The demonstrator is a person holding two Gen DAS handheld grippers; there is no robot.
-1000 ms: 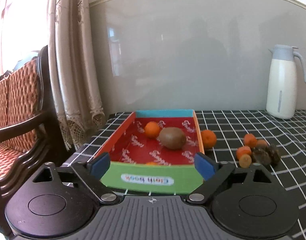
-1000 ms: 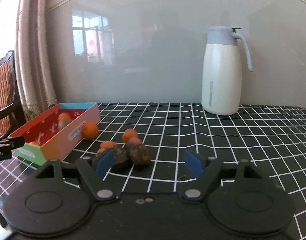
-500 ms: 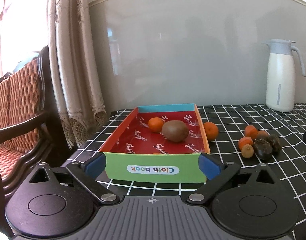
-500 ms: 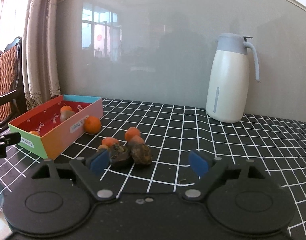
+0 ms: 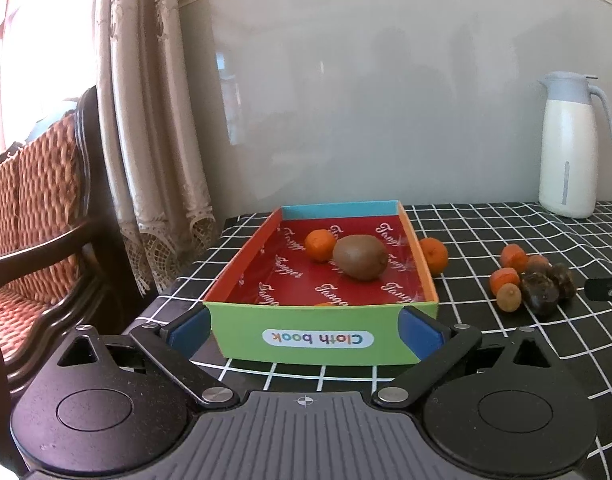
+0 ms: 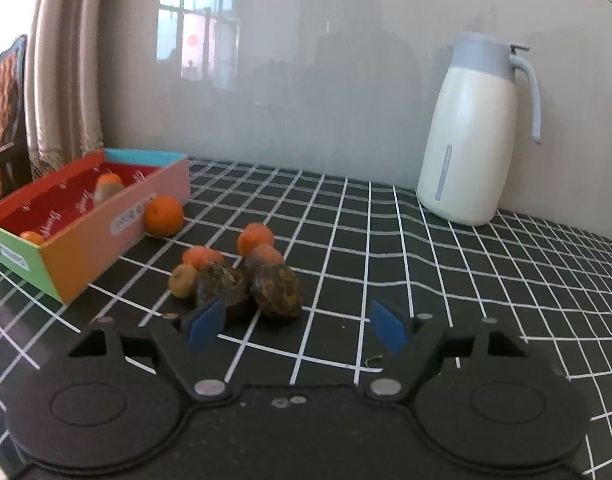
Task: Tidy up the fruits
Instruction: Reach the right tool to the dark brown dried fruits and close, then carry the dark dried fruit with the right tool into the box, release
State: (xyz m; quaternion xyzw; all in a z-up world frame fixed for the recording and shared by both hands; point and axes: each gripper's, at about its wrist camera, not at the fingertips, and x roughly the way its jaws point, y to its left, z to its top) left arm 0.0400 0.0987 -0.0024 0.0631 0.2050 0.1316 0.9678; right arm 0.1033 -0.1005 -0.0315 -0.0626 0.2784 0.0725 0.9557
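Loose fruit heap (image 6: 241, 276) on the checked table (image 6: 446, 280), lying between the cardboard tray (image 5: 320, 338) near the table's left edge and the white jug (image 6: 470, 136) at its back edge. The right tongs (image 6: 297, 326) stand released with nothing between the blue pads; the jaws have just been narrowing, and the nearer dark, wrinkled fruit (image 6: 277, 288) lies just ahead of the gap. The left tongs (image 5: 306, 330) are spread wide, one pad on either side of the tray's green end wall, though contact cannot be made out.

Step in hand, as judged: taking one piece from the heap for the tray. To do it well, the right tongs should centre on a single fruit, since the two dark pieces touch each other and the orange ones behind; a pad arriving off-centre would push the neighbours apart or roll them. A light squeeze seems wise, as the dark skins look soft and shrivelled.

Appearance: the heap holds two dark brown wrinkled fruits, three small orange citrus and one small tan fruit (image 6: 182, 280). One tangerine (image 6: 164, 216) rests alone against the tray's outer wall. Inside the tray's red lining lie a brown kiwi (image 5: 360, 258), touching an orange citrus (image 5: 321, 245), and another orange piece partly hidden behind the near wall.
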